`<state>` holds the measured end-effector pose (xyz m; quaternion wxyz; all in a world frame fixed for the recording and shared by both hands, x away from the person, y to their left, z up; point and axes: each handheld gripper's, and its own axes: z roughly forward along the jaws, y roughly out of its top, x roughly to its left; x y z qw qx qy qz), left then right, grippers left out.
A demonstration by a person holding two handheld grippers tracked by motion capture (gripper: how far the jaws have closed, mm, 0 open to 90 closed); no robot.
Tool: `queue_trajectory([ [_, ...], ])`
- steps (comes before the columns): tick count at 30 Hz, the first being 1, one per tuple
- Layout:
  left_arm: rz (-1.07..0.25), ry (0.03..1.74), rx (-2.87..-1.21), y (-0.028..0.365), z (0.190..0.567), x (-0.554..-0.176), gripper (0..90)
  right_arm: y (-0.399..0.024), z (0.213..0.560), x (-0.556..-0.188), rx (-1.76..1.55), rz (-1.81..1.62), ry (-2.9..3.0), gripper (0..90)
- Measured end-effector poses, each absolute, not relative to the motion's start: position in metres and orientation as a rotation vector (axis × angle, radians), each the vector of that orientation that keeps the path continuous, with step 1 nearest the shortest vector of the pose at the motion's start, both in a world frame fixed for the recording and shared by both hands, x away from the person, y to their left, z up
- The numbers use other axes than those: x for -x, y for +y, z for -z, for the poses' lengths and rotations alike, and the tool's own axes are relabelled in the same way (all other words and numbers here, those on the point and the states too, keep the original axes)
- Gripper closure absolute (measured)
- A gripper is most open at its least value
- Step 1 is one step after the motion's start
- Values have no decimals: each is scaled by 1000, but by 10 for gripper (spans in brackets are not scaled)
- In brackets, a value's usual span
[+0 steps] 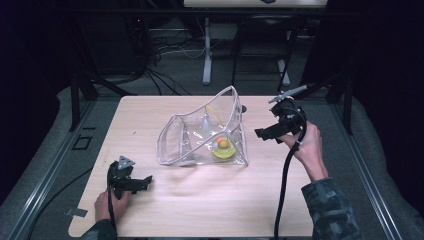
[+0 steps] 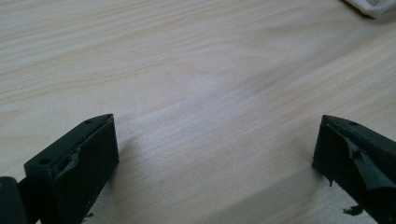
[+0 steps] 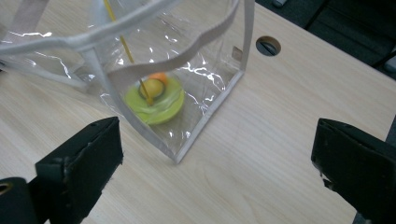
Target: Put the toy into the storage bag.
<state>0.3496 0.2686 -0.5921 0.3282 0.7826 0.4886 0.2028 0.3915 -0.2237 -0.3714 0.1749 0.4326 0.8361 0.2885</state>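
Wooden table [image 1: 200, 210], pale grain, dark room around it. A clear plastic bag [image 1: 200, 135] with white edging sits at the centre of the high view, mouth gaping toward the upper right, one side slumped to the left. Inside, at its lower right corner, a yellow-green disc [image 1: 225, 151] lies flat with a small orange ball [image 1: 223, 143] on top of it. A thin yellow cord [image 3: 126, 51] runs down to the disc in the right gripper view.

Left gripper [image 1: 142, 181] rests low at the lower left of the high view, held by the left hand [image 1: 107, 205], well apart from the bag. Its jaws are spread wide over bare wood, grasping nothing.

Right gripper [image 1: 264, 133] is held up at the right of centre by the right hand [image 1: 310, 147], near the bag's right edge but not touching. Jaws likewise spread wide, released, with the bag's corner and the disc [image 3: 154, 103] lying ahead between them. A round hole [image 3: 268, 45] in the tabletop shows at the upper right of that view.
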Motion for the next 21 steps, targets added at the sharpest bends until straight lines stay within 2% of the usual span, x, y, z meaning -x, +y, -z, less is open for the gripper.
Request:
queue_trajectory([
  [16, -531, 1280, -2047, 269, 592, -350, 0, -273, 454, -363, -1352, -888, 2241, 0],
  [21, -532, 1280, -2047, 268, 592, -350, 0, -281, 482, -362, -1394, -814, 2265, 0],
])
